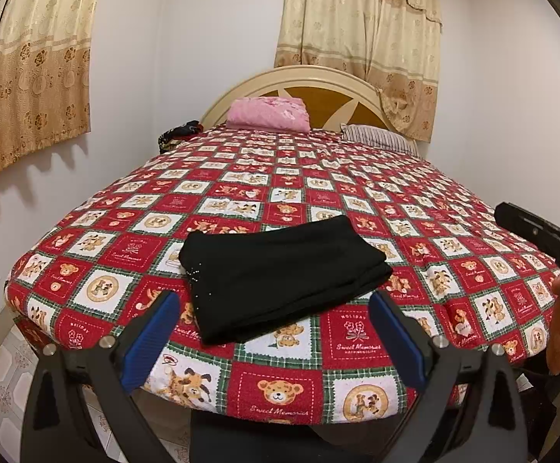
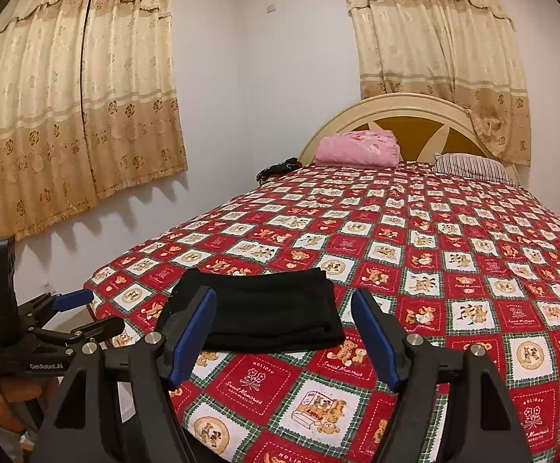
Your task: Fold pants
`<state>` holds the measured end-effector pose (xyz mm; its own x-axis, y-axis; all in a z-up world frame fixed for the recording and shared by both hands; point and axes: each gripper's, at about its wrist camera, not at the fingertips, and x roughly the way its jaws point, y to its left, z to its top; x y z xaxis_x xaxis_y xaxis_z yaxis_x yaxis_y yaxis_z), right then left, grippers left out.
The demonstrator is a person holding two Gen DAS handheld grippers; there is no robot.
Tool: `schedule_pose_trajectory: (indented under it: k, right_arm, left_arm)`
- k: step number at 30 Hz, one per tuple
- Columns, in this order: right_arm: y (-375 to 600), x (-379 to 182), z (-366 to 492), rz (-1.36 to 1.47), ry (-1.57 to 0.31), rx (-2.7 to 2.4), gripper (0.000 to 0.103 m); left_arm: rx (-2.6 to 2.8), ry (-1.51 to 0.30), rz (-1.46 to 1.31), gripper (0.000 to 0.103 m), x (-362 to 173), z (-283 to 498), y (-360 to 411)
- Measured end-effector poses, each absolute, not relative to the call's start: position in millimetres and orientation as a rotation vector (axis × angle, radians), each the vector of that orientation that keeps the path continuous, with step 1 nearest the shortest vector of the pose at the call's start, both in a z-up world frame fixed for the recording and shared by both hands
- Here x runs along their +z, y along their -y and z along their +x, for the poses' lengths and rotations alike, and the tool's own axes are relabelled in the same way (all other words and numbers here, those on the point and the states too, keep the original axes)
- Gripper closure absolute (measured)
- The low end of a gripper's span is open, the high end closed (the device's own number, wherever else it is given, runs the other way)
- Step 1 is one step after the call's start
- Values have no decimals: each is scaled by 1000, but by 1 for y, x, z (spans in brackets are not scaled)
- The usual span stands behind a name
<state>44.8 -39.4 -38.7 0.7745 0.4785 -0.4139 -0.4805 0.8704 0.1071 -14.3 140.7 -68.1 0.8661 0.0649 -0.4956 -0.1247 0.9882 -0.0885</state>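
Observation:
Black pants [image 1: 280, 274] lie folded into a compact stack near the foot of the bed, on the red teddy-bear quilt [image 1: 357, 200]. They also show in the right wrist view [image 2: 268, 308]. My left gripper [image 1: 276, 301] is open and empty, held just short of the stack, jaws spread wider than it. My right gripper [image 2: 283, 301] is open and empty, also just in front of the stack. The left gripper shows from the side in the right wrist view [image 2: 87, 312], open, at the bed's left corner. Part of the right gripper's body [image 1: 542, 235] shows at the right edge.
A pink folded blanket [image 1: 268, 114] and a striped pillow [image 1: 380, 137] lie at the headboard [image 1: 318, 81]. A dark item [image 1: 179, 133] sits at the bed's far left edge. Curtains [image 2: 79, 115] hang on both walls. Tiled floor [image 1: 2, 378] lies left of the bed.

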Motion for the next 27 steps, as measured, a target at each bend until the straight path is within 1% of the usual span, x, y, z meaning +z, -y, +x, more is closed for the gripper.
schedule_pose_trajectory:
  k: [5, 7, 11, 23, 27]
  right_arm:
    - [38, -38, 44, -6, -442, 517, 29]
    - [39, -38, 44, -4, -439, 517, 29]
    - [39, -37, 41, -5, -429, 516, 29]
    - [38, -33, 34, -9, -401, 521, 29]
    - [38, -32, 32, -10, -398, 521, 29]
  left_arm:
    - [101, -513, -118, 3, -68, -15, -141]
    - [102, -509, -114, 0, -68, -15, -140]
    - [102, -501, -101, 0, -64, -16, -137]
    - [141, -420, -57, 0, -33, -9, -135]
    - [134, -423, -62, 0, -31, -4, -136]
